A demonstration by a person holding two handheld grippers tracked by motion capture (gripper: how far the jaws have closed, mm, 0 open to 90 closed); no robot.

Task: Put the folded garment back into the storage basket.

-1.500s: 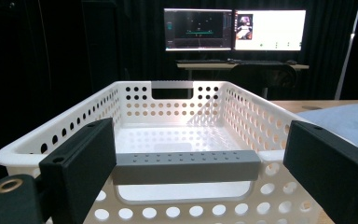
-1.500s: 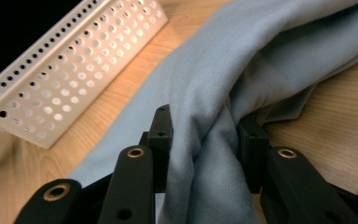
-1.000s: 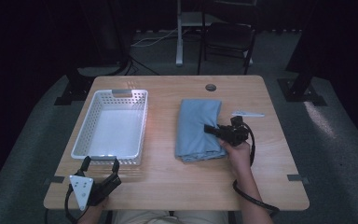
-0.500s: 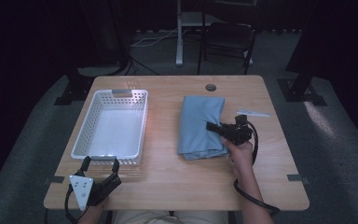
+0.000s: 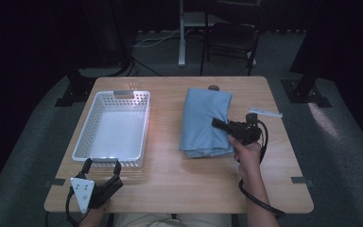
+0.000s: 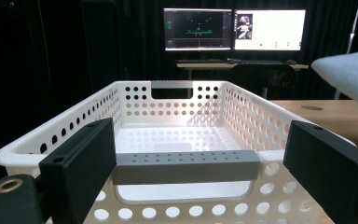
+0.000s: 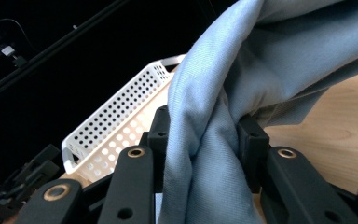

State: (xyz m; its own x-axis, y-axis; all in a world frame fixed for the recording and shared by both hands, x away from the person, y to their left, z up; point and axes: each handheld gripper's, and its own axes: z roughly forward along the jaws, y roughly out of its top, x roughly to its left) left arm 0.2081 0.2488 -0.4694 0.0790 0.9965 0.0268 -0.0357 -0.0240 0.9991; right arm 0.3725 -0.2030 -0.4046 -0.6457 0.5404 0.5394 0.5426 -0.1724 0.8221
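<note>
Wooden table [image 5: 170, 184]: white perforated basket [image 5: 115, 124] at left, folded blue cloth [image 5: 203, 120] at right, its long axis running near to far. The right gripper [image 5: 220, 125] is clamped on the cloth's right edge, so the basket lies to its left, across the table. The left gripper [image 5: 102, 166], jaws wide and empty, rests at the basket's near rim.

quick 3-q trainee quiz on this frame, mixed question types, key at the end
1. True or false: the right gripper is shut on the blue cloth.
2. What lies inside the white basket? A) a cloth B) nothing C) a tool
3. Which end of the basket does the left gripper face with open jaws?

Key:
1. True; folds are pinched between its pads.
2. B.
3. The near end with the grey handle, not gripped.
</note>
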